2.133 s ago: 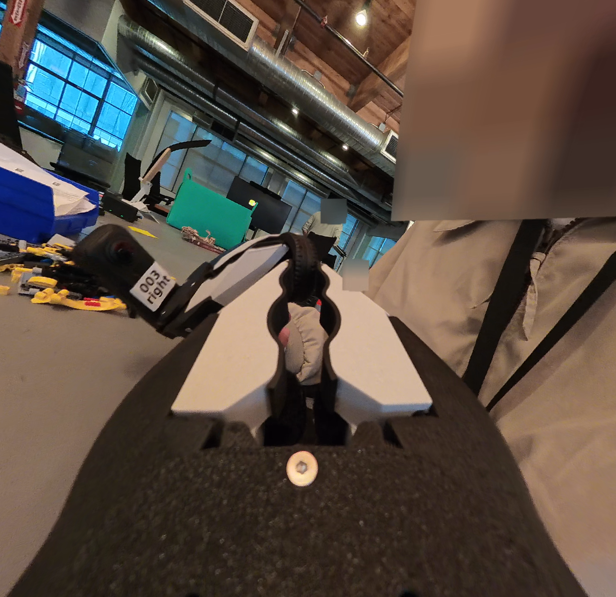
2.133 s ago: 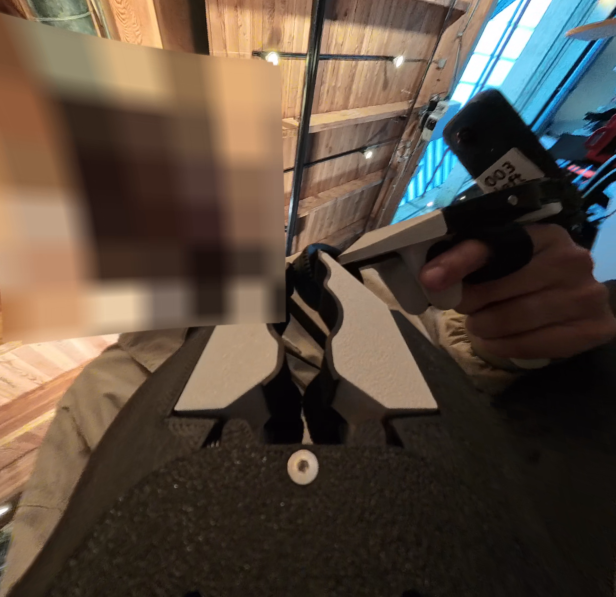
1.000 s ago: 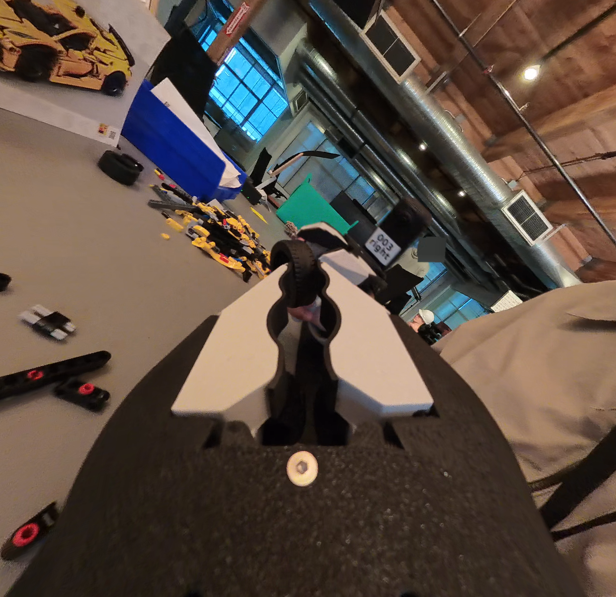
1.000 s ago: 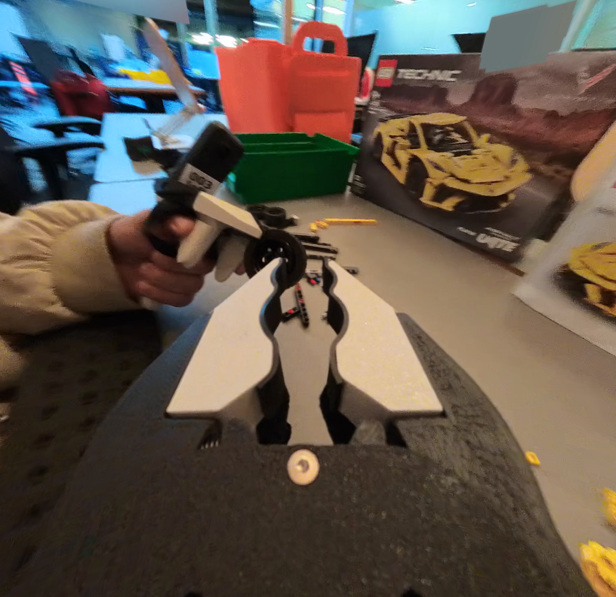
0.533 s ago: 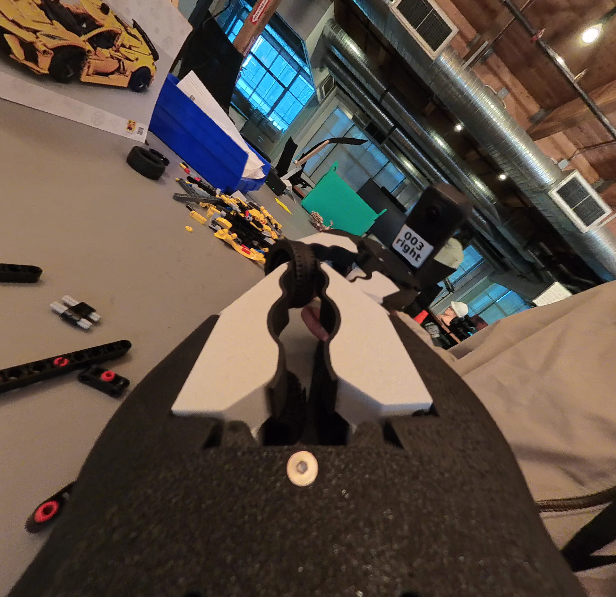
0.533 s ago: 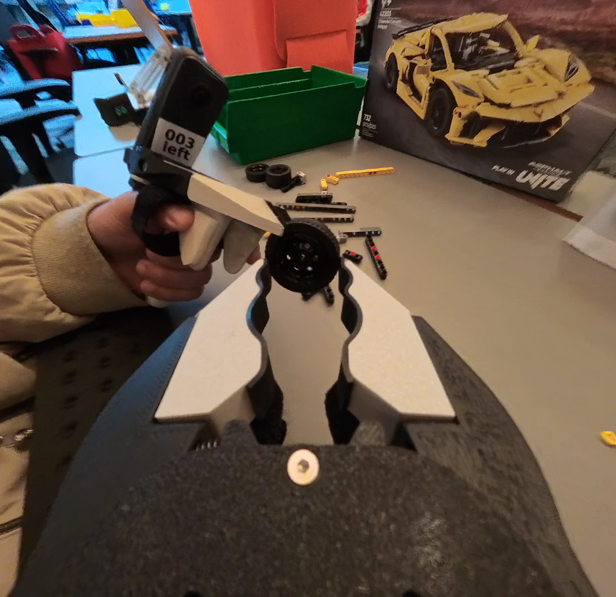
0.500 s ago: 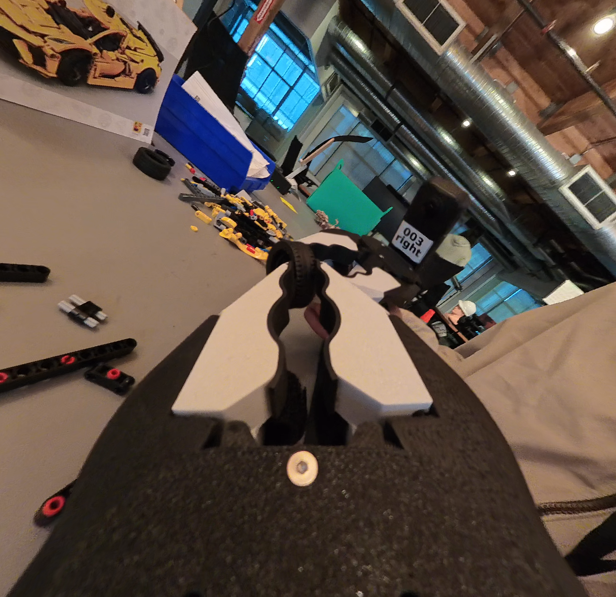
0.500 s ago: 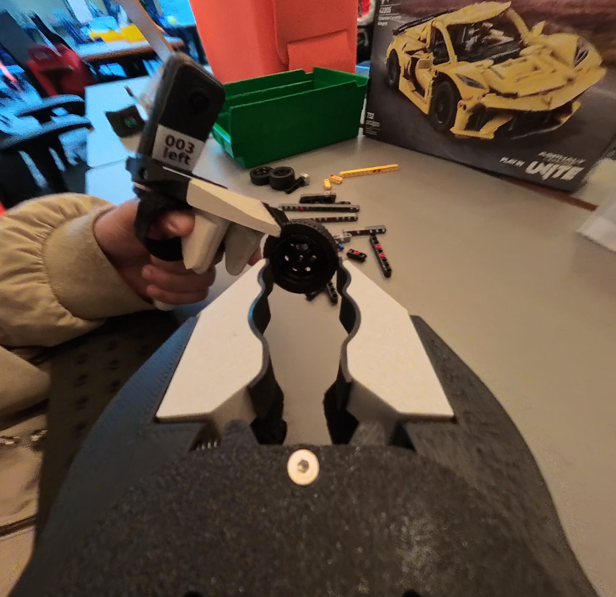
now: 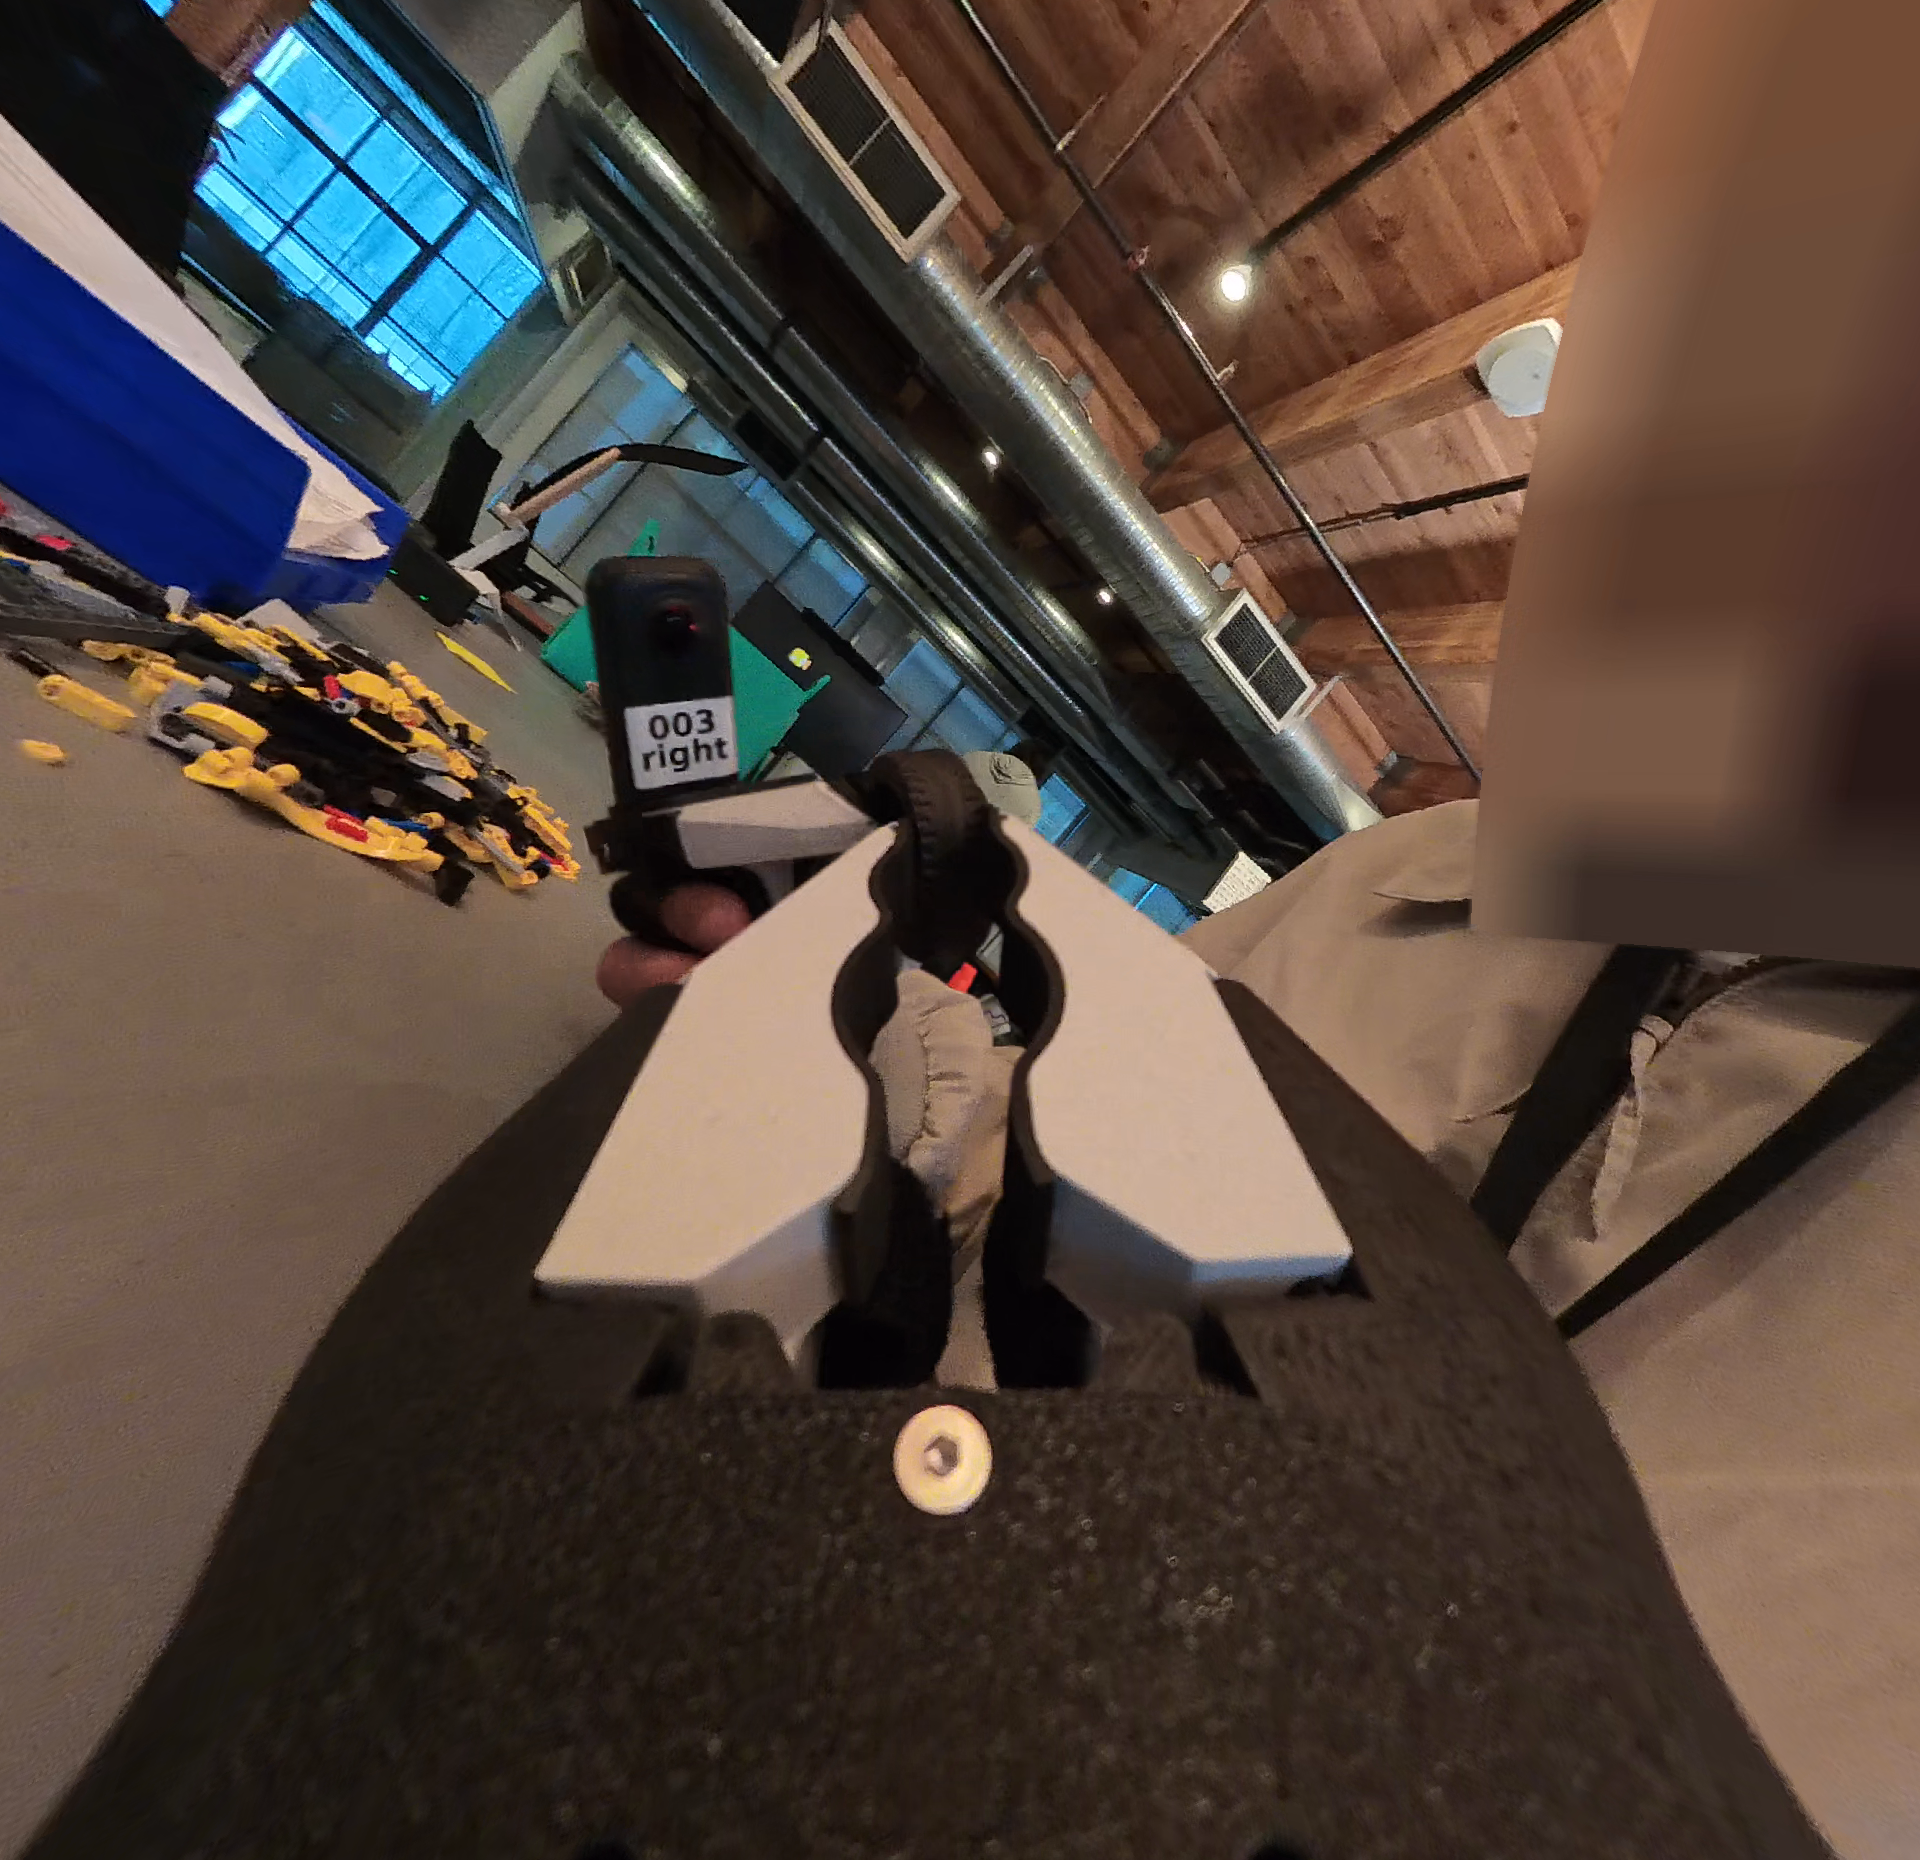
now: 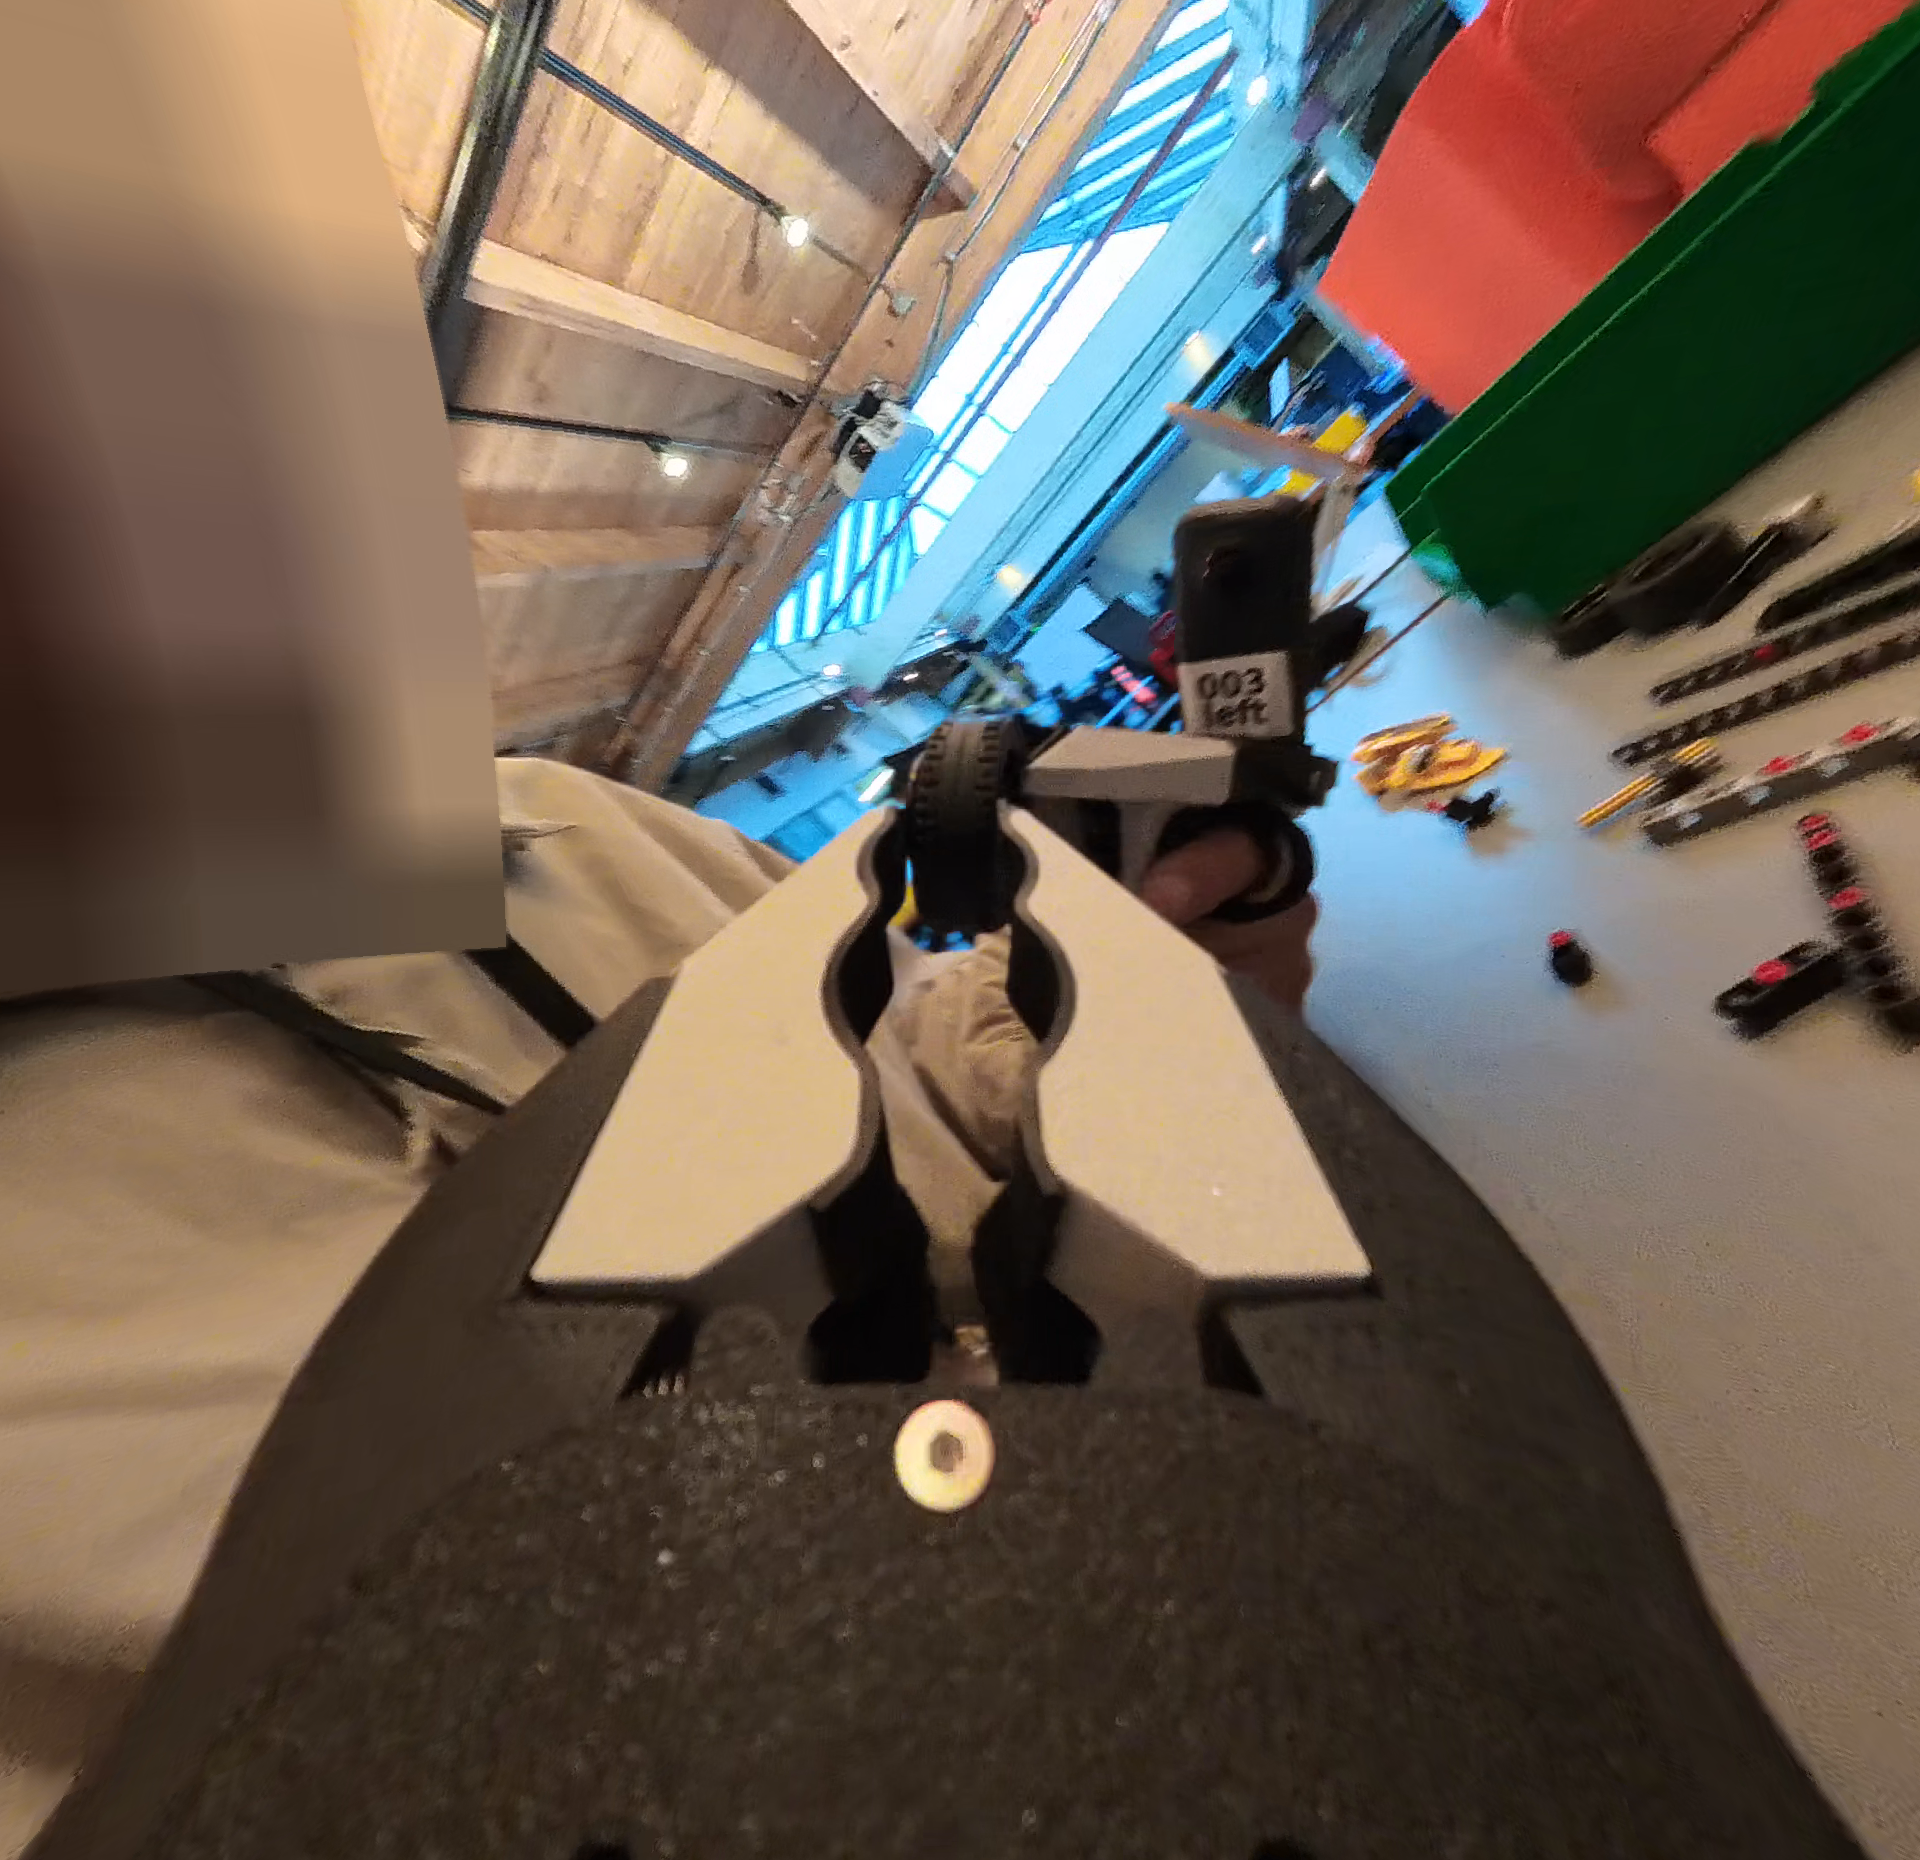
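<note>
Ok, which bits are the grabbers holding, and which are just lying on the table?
Held: black wheel, pinched by both the left gripper and the right gripper.

Lying about: pile of yellow and black pieces, blue bin, green bin, black beams.

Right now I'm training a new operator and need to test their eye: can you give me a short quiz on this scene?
1. True or false: the left gripper is shut on a black wheel.
2. In the right wrist view, the bin beside the loose parts is: A white, B green, C black.
3. How many grippers touch the wheel?
Key: 1 true; 2 B; 3 two, the right gripper pinches it too.
</note>
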Tool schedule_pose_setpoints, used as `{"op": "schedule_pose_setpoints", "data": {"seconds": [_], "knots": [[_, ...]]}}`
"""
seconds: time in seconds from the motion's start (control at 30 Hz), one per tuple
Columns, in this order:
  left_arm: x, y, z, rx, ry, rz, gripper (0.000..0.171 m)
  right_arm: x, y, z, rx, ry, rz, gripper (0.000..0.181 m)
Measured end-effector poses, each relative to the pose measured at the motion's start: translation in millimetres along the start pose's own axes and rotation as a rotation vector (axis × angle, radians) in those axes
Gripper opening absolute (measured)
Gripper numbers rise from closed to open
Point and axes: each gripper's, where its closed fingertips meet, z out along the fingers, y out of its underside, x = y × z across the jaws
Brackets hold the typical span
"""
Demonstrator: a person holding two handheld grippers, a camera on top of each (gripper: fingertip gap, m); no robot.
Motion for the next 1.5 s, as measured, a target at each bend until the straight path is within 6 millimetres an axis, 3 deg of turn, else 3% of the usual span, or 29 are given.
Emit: {"op": "schedule_pose_setpoints", "data": {"seconds": [0.17, 0.3, 0.47, 0.57, 0.67, 0.9, 0.93, 1.03, 1.07, 1.13, 1.23, 1.33, 1.5], "knots": [[6.7, 5.1, 4.7, -0.028, -0.018, 0.144, 0.011, -14.3, 8.5, -0.1, -0.029, -0.121, 0.104, 0.015], [10.9, 6.7, 8.0, -0.025, 0.002, 0.151, 0.011, -20.6, 10.8, 0.0, -0.025, -0.195, 0.153, 0.014], [13.7, 6.6, 11.7, 0.003, 0.044, 0.088, 0.008, -33.2, 12.4, 1.2, -0.034, -0.298, 0.184, 0.013], [-3.8, 2.4, 6.3, 0.021, -0.030, 0.036, 0.009, -12.6, 6.8, -3.8, -0.014, -0.166, 0.153, 0.012], [-1.3, 4.9, 7.5, 0.014, -0.004, 0.007, 0.010, -17.4, 11.3, -2.6, -0.042, -0.142, 0.063, 0.013], [4.1, 5.7, 10.3, 0.041, 0.071, -0.097, 0.010, -25.9, 10.9, -3.1, -0.043, -0.230, 0.110, 0.013], [-2.6, 2.1, 7.1, 0.057, 0.043, -0.119, 0.011, -17.8, 9.5, -2.7, -0.041, -0.161, 0.074, 0.013], [-54.7, -4.8, -12.1, 0.067, -0.267, -0.135, 0.015, 39.3, 5.1, -17.8, -0.114, 0.333, -0.205, 0.012], [-64.1, -6.3, -17.1, 0.063, -0.349, -0.096, 0.021, 57.2, 1.9, -27.1, -0.143, 0.509, -0.315, 0.012], [-68.2, -4.3, -18.8, 0.018, -0.432, 0.013, 0.025, 74.9, 1.7, -39.2, -0.223, 0.713, -0.498, 0.012], [-77.0, 4.4, -15.6, -0.052, -0.519, 0.093, 0.033, 75.5, 3.5, -33.8, -0.257, 0.775, -0.654, 0.012], [-82.0, 5.6, -17.1, -0.052, -0.537, 0.066, 0.038, 77.9, 3.4, -32.5, -0.305, 0.856, -0.797, 0.013], [-75.8, 4.3, -14.6, -0.027, -0.487, 0.042, 0.040, 66.8, 4.8, -22.5, -0.275, 0.772, -0.804, 0.013]]}}
